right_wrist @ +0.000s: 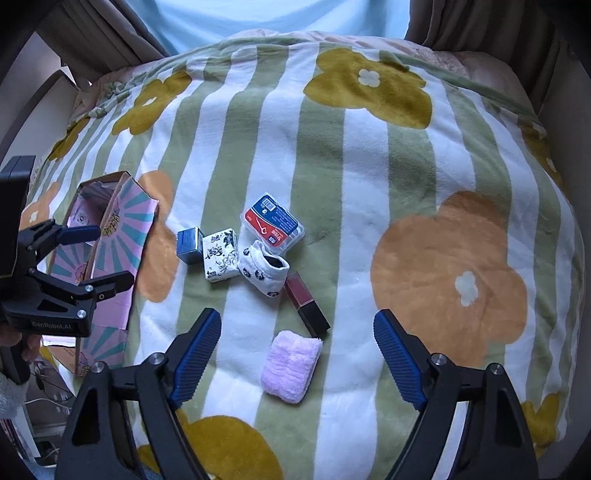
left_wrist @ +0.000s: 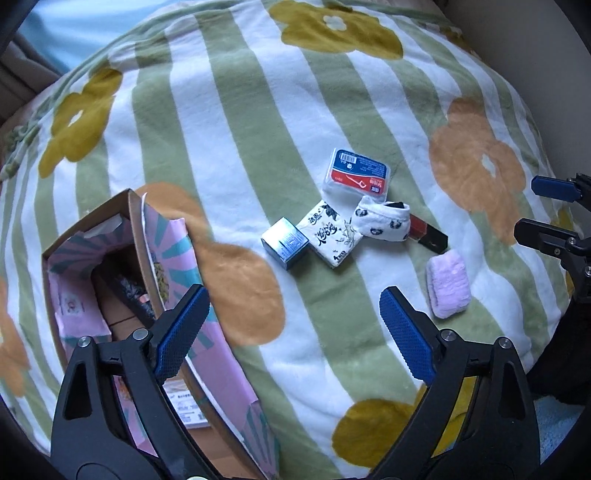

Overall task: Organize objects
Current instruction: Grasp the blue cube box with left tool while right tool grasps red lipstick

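Note:
Several small items lie together on a striped flowered blanket: a floss-pick box (left_wrist: 357, 173) (right_wrist: 273, 222), a silver-blue box (left_wrist: 285, 242) (right_wrist: 189, 245), a tissue pack (left_wrist: 332, 236) (right_wrist: 220, 258), a white patterned sock (left_wrist: 382, 221) (right_wrist: 263, 271), a dark red lipstick (left_wrist: 428, 234) (right_wrist: 306, 301) and a folded pink towel (left_wrist: 447, 282) (right_wrist: 291, 365). An open pink cardboard box (left_wrist: 122, 273) (right_wrist: 107, 251) stands to the left. My left gripper (left_wrist: 291, 325) is open and empty, beside the box. My right gripper (right_wrist: 295, 339) is open and empty, hovering around the pink towel.
The blanket (right_wrist: 369, 155) covers a rounded bed surface that falls away at its edges. Curtains and a light blue wall (right_wrist: 280, 18) are behind. The left gripper shows in the right wrist view (right_wrist: 92, 254) and the right gripper in the left wrist view (left_wrist: 546, 206).

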